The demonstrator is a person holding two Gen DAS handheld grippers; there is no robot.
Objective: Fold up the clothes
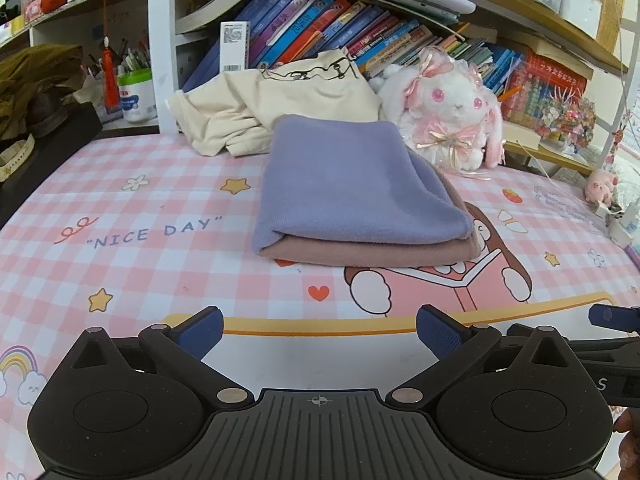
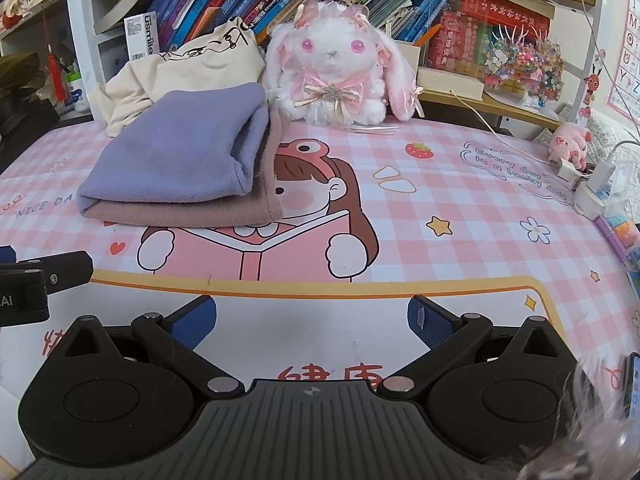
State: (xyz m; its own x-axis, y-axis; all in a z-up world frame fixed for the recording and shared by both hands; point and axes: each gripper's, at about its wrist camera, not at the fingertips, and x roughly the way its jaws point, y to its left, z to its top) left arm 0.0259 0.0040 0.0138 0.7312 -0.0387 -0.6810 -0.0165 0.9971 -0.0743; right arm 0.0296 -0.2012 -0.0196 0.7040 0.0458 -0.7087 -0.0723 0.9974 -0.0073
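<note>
A folded purple cloth [image 1: 344,184] lies on top of a folded dusty-pink cloth [image 1: 372,250] on the pink checked desk mat [image 1: 140,216]. The stack also shows in the right wrist view, purple [image 2: 176,148] over pink [image 2: 192,212]. A crumpled cream garment [image 1: 256,108] with black print lies behind the stack, also seen in the right wrist view [image 2: 180,68]. My left gripper [image 1: 320,332] is open and empty, near the mat's front edge, short of the stack. My right gripper [image 2: 312,320] is open and empty, to the right of the left one.
A white and pink plush rabbit [image 1: 448,112] sits behind the stack to the right. Bookshelves [image 1: 340,28] with books stand along the back. A charger, cables and a small pink plush [image 2: 572,144] lie at the right edge. A pen cup [image 1: 134,92] stands at the back left.
</note>
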